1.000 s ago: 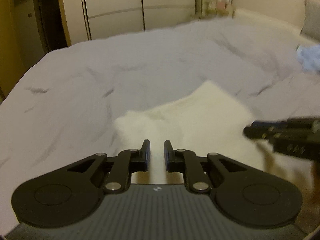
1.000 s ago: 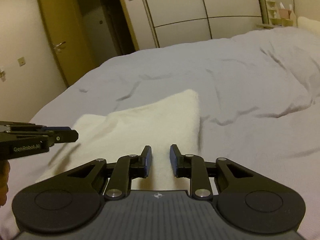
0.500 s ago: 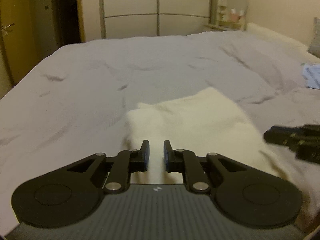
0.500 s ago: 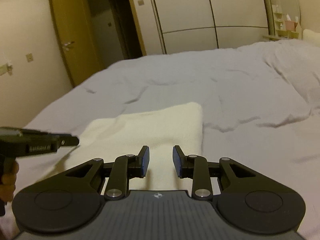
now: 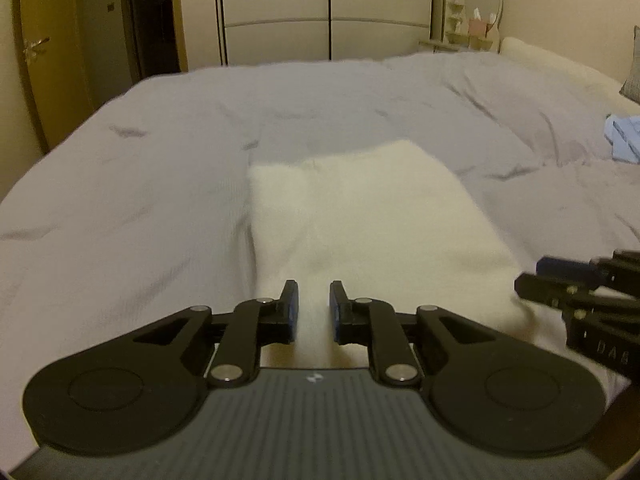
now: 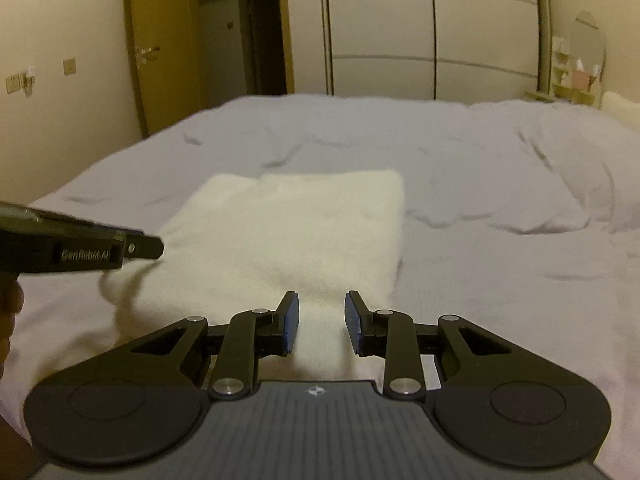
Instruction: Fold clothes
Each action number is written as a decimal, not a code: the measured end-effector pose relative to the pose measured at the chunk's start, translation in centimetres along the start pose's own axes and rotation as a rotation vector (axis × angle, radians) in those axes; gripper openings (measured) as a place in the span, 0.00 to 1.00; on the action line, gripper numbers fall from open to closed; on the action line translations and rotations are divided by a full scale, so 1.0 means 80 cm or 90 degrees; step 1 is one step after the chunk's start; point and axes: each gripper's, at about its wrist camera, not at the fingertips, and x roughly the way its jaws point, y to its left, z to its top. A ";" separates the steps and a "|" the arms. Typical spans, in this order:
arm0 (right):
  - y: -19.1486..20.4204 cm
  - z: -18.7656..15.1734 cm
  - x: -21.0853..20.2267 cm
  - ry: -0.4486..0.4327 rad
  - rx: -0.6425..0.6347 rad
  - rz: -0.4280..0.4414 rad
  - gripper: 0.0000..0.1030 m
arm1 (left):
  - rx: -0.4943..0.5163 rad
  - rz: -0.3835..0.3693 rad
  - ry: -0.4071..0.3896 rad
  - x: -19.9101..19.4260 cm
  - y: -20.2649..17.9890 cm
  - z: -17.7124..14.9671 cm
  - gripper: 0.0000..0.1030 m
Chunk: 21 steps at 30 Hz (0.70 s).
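A cream, fluffy folded garment lies on the grey bedcover, its far end flat and its near edge raised toward me. My left gripper is shut on the near left part of that edge, with cream fabric running between its blue pads. On the near right part of the edge my right gripper is shut too, its jaws a little wider over the fabric. From the side, the left gripper shows at the garment's left corner and the right gripper at its right corner.
The wide bed with its wrinkled grey cover stretches ahead. A light blue garment lies at the far right. A wardrobe and a wooden door stand beyond the bed. A hand shows at the left edge.
Both grippers swung sideways together with the cream garment held between them. The garment now lies straight ahead of me instead of slanted, and the room has shifted across both views.
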 end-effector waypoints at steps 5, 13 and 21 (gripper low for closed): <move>0.004 -0.030 0.042 0.077 -0.016 0.000 0.30 | 0.001 0.059 0.038 0.011 -0.022 -0.013 0.14; -0.022 -0.014 -0.034 0.029 0.055 0.034 0.47 | -0.013 0.111 0.013 -0.088 -0.063 0.012 0.25; -0.050 -0.022 -0.098 0.009 0.088 0.048 0.68 | -0.014 0.165 0.018 -0.152 -0.091 0.006 0.34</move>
